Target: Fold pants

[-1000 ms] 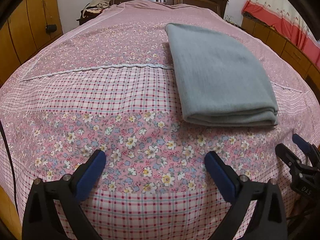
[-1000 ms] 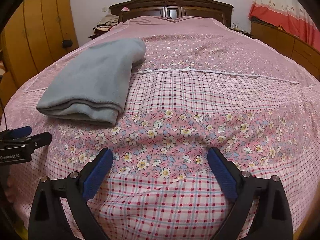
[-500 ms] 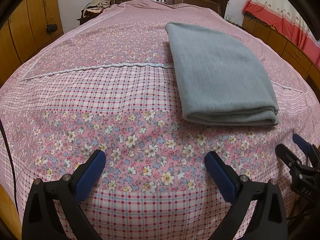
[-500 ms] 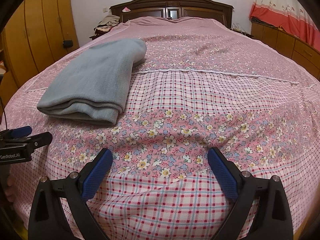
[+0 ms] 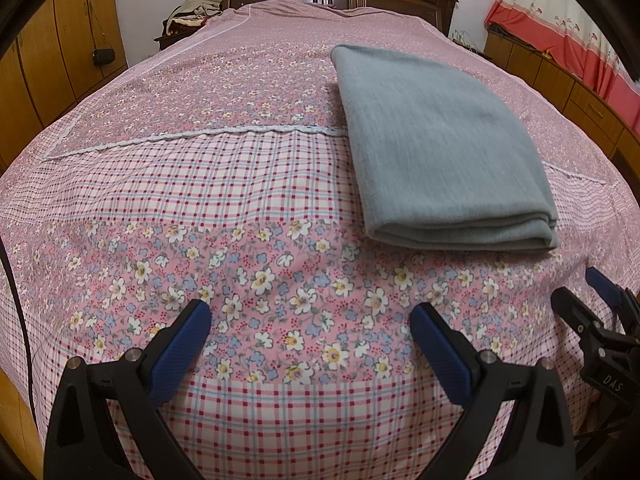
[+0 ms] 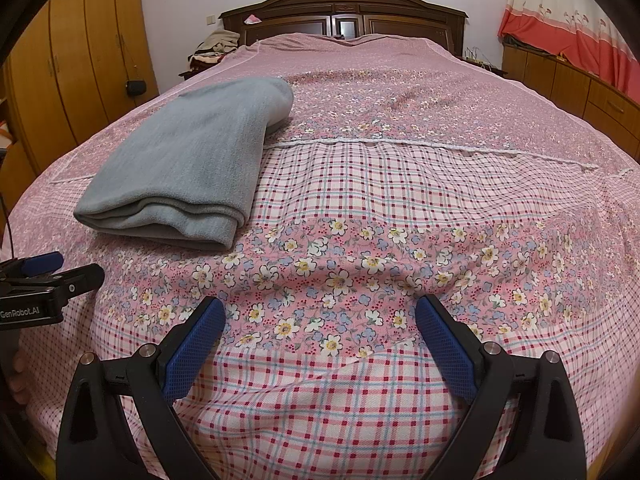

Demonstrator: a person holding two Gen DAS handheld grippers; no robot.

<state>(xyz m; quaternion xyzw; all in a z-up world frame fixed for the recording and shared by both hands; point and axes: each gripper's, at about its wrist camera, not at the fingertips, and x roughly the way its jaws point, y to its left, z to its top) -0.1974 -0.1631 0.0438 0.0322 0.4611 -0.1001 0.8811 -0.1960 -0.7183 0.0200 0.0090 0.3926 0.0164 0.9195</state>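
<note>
Nothing has shifted: both grippers, left (image 5: pixel 310 326) and right (image 6: pixel 320 320), jaws released, hover short of the folded pants (image 5: pixel 436 152) edge.

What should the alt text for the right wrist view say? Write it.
Folded grey fleece pants lie on a pink floral and plaid bedspread, ahead and left of the open, empty right gripper. The left gripper shows at the left edge.

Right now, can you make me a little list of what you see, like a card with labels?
pants: grey pants, folded into a flat stack, lying on the bed
bed cover: pink flowery and checked bedspread
left gripper: left gripper open, holding nothing, near the foot of the bed
right gripper: right gripper open, holding nothing
touching pants: neither gripper
behind bed: dark wooden headboard
</note>
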